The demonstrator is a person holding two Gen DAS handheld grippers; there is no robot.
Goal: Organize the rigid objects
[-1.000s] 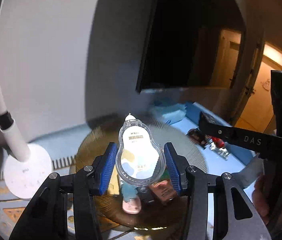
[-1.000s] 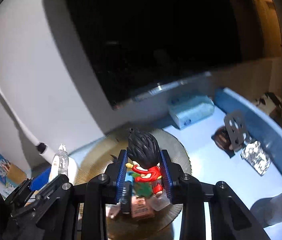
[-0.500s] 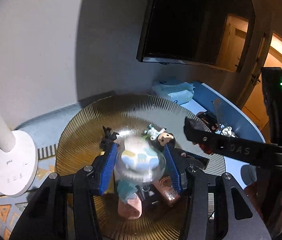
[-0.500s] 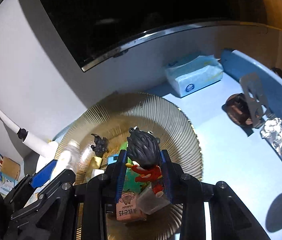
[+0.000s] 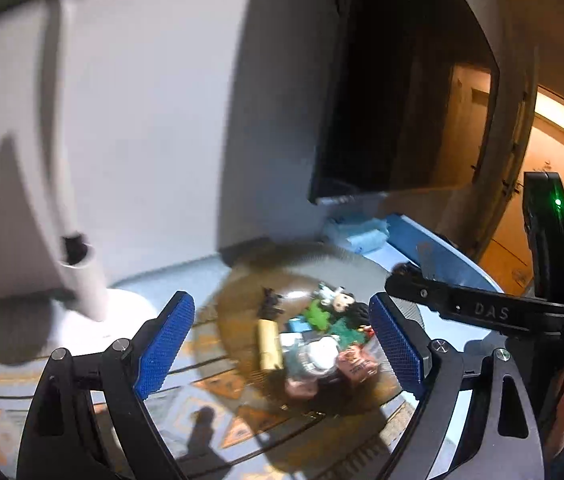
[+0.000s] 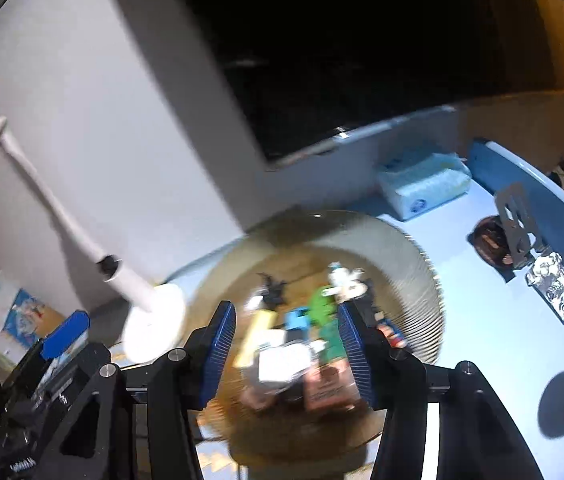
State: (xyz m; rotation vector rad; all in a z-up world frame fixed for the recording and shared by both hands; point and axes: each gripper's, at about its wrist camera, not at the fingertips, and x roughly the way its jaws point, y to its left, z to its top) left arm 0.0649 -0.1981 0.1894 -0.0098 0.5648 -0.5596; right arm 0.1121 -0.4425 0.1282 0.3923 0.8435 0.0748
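In the left wrist view we saw the white lamp base (image 5: 122,308) at the left of the frame, standing on the patterned desk (image 5: 210,412). In the lower centre, the left tongs (image 5: 280,344) stood wide apart; their jaws had just been opening, and nothing sat between the blue pads (image 5: 166,344). Beyond them, at centre, the ribbed amber plate (image 5: 242,292) carried the heap of small toys (image 5: 313,340); the blur kept us from telling most pieces apart. At the right edge, the other gripper's black frame crossed the picture.

In the right wrist view we saw the lamp arm (image 6: 62,216) at the left. At lower centre, the right tongs (image 6: 287,350) were partly open above the plate (image 6: 421,280); their jaws had just been opening, and the pads pressed on nothing. The toys (image 6: 293,344) lay on the plate behind the gap. A tissue pack (image 6: 421,184) lay at the upper right.
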